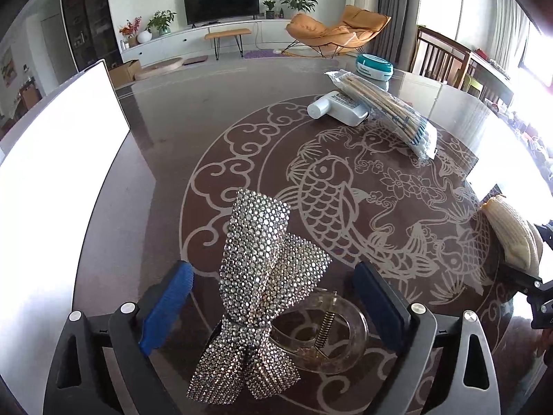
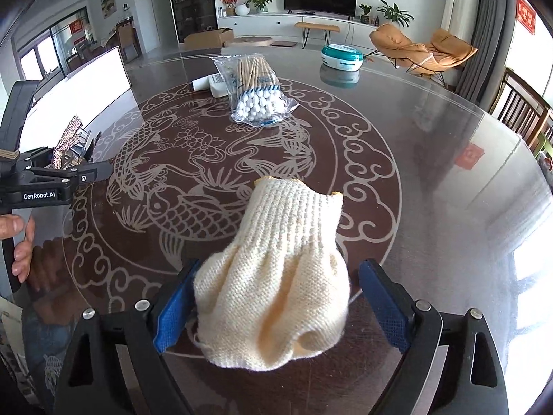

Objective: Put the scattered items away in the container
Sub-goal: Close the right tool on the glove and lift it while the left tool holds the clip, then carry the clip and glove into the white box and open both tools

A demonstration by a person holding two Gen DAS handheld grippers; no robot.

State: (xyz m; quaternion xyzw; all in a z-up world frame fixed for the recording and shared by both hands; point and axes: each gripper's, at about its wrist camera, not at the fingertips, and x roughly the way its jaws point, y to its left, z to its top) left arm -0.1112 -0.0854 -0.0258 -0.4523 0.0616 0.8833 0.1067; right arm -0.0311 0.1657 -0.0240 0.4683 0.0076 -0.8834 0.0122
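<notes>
Two grippers, each over its own item, neither gripping. Left gripper [image 1: 273, 297]: blue-padded jaws spread wide around a rhinestone-covered silver bow hair clip with a clear plastic claw and metal spring [image 1: 262, 276]; clear gaps on both sides, pads not touching. Right gripper [image 2: 276, 297]: jaws spread around a cream knitted cotton glove with a ribbed cuff [image 2: 276, 276]; the left pad sits just beside the knit, possibly brushing it, the right pad is apart. Both items lie on the round glass-topped table with a brown fish-pattern inlay [image 2: 432, 180].

Still out near the far side: a clear bag of wooden cotton swabs [image 2: 257, 86] leaning on a white plastic bottle lying on its side [image 1: 333, 107], and a teal-and-white round tub [image 2: 342, 56] further back. Large white box [image 1: 58, 159] at the table's left edge is likely the container; inside not visible.

Judgement: step in hand is grasping. For the clip, close on the knotted middle of the bow rather than the loose upper ribbon, so the claw comes along and nothing swings. For the glove, squeeze the bulky palm section fully; knit compresses, so a light pinch may slip. Lift straight, avoid scraping glass.
</notes>
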